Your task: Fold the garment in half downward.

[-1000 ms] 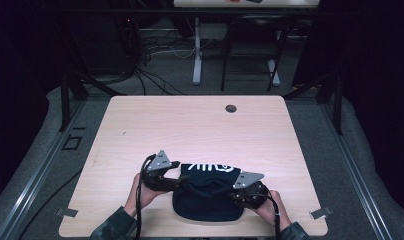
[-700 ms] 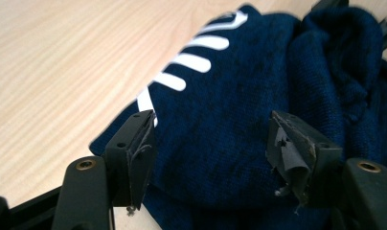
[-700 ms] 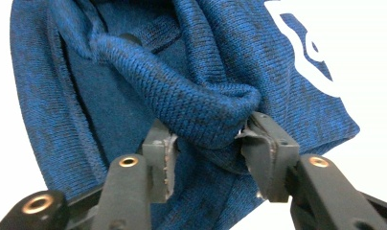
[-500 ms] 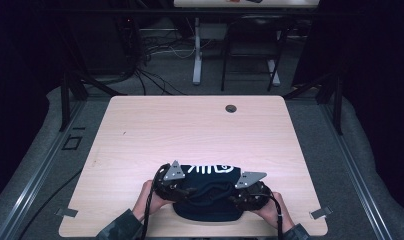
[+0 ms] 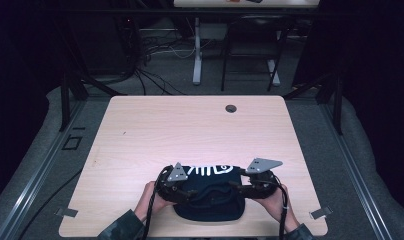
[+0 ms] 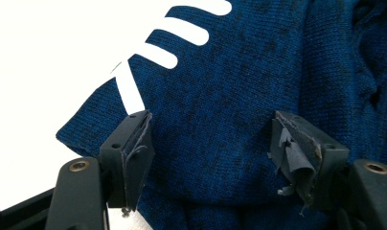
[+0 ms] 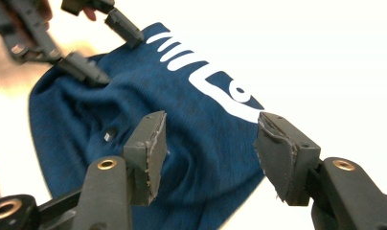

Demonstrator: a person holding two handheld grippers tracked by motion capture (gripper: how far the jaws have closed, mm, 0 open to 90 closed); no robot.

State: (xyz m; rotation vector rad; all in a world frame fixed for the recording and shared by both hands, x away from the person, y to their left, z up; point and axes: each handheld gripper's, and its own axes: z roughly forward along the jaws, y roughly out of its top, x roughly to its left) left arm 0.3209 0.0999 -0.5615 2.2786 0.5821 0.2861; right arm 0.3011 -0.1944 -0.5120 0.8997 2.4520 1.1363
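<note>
Now both tongs are sitting over the folded blue garment [image 5: 207,192] at the near edge of the table [image 5: 190,130], one at each side of it. A second ago the left tongs [image 5: 186,194] were out past its left edge; they are now in over the cloth, jaws wide apart and gripping nothing. The right tongs [image 5: 236,187] are likewise gaping, holding nothing. The white print [image 6: 182,28] is lying just beyond them. Likely both are lining up for a pinch.
</note>
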